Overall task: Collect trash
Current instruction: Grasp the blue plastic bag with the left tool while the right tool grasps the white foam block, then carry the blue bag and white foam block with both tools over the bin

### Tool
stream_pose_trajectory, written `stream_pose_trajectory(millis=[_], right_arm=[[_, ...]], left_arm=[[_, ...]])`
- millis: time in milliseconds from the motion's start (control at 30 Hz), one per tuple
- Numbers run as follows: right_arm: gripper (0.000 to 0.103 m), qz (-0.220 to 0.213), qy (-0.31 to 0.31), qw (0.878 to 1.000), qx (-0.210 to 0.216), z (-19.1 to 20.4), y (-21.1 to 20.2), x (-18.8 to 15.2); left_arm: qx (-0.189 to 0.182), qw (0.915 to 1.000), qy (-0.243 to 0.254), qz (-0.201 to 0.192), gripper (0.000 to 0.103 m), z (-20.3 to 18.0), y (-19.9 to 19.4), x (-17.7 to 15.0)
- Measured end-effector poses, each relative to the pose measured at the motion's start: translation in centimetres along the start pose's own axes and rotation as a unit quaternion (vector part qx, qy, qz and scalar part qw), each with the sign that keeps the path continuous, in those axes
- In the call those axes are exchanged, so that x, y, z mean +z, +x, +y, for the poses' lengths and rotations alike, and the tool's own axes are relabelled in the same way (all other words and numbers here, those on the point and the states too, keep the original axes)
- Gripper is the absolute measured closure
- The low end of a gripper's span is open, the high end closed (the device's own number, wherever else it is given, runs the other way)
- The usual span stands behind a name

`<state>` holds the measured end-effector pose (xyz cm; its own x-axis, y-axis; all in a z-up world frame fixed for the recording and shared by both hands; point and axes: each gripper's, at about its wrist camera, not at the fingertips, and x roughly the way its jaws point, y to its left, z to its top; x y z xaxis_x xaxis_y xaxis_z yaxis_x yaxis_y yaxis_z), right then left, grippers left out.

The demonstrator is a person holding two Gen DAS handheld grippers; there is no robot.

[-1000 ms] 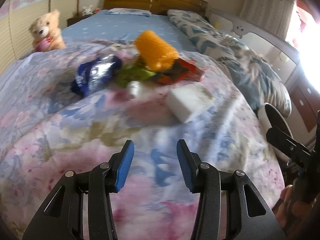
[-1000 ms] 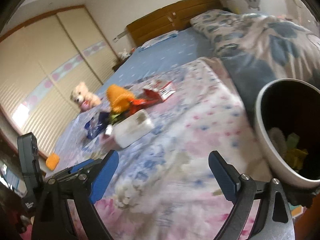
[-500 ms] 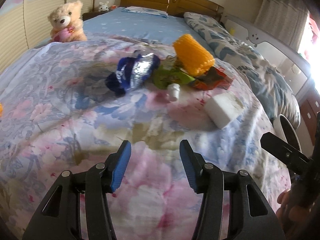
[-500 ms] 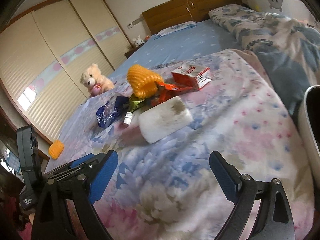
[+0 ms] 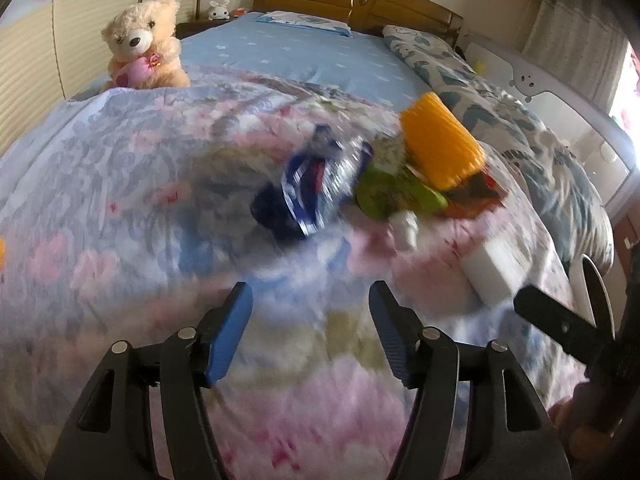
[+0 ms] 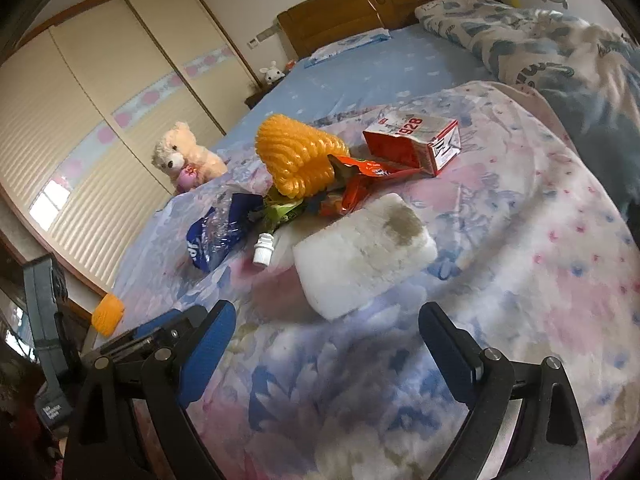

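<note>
Two grippers empty: left gripper (image 5: pixel 310 308) fingers opening, nothing between; right gripper (image 6: pixel 326 320) fingers spread wide. White sponge (image 6: pixel 362 250) lay just beyond, frame centre. Blue wrapper (image 6: pixel 218 236), small bottle (image 6: pixel 264 250), red carton (image 6: pixel 416 142) upper centre on bed (image 6: pixel 540 280). Whole pile left uncollected.

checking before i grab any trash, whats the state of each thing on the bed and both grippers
left gripper: fingers opening, nothing between them
right gripper: open, empty
white sponge block: lying flat, stained on top
red carton: on its side, torn open
blue wrapper: crumpled
orange wrapper: torn open, flattened
small white bottle: upright, capped
teddy bear: sitting upright
</note>
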<state>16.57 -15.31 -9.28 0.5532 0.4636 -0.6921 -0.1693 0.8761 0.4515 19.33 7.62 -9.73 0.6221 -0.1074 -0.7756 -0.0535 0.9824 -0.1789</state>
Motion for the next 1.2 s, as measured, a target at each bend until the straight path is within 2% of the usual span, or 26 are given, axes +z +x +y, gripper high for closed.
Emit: stream_pose_trajectory(millis=[100,300,333,367,400,467,600,700,800,1200], right_arm=[[0.009,0.006,0.015,1.0,-0.001,-0.3,1.0,0.5],[0.009,0.0,0.036,0.999,-0.006,-0.4,2.3,1.5],[0.009,-0.002,0.034,0.999,-0.01,-0.3,2.5,1.6],[0.011,-0.003,0.028,0.999,-0.015,-0.2,2.7,1.7],[0.013,-0.006,0.023,1.0,-0.019,-0.1,2.8,1.8],[0.04,-0.009,0.016,0.999,-0.028,-0.1,2.9,1.7],[0.047,-0.009,0.017,1.0,-0.016,-0.6,2.6,1.5],[0.054,-0.012,0.018,1.0,-0.004,-0.8,1.9,1.1],[0.055,-0.017,0.017,1.0,0.006,-1.0,0.8,0.7],[0.055,-0.044,0.026,0.999,0.008,-3.2,-4.8,-0.8]], left_arm=[[0.004,1.0,-0.001,-0.004,0.033,0.6,0.8,1.6],[0.01,0.9999,-0.004,-0.005,0.036,1.0,2.9,3.7],[0.007,1.0,-0.004,-0.003,0.042,0.9,3.1,3.8],[0.0,1.0,-0.002,0.001,0.06,0.8,3.3,3.7],[0.0,1.0,0.003,0.001,0.066,0.6,3.3,3.6],[0.004,0.9998,0.017,-0.007,0.077,0.1,2.9,3.3],[0.001,0.9994,0.03,-0.015,0.09,-0.6,1.9,2.5],[-0.004,0.9992,0.032,-0.022,0.093,-0.8,0.8,1.8],[-0.014,0.9991,0.031,-0.026,0.097,-1.3,-0.6,0.8],[-0.05,0.9972,0.048,-0.028,0.098,-5.1,-3.6,-2.6]])
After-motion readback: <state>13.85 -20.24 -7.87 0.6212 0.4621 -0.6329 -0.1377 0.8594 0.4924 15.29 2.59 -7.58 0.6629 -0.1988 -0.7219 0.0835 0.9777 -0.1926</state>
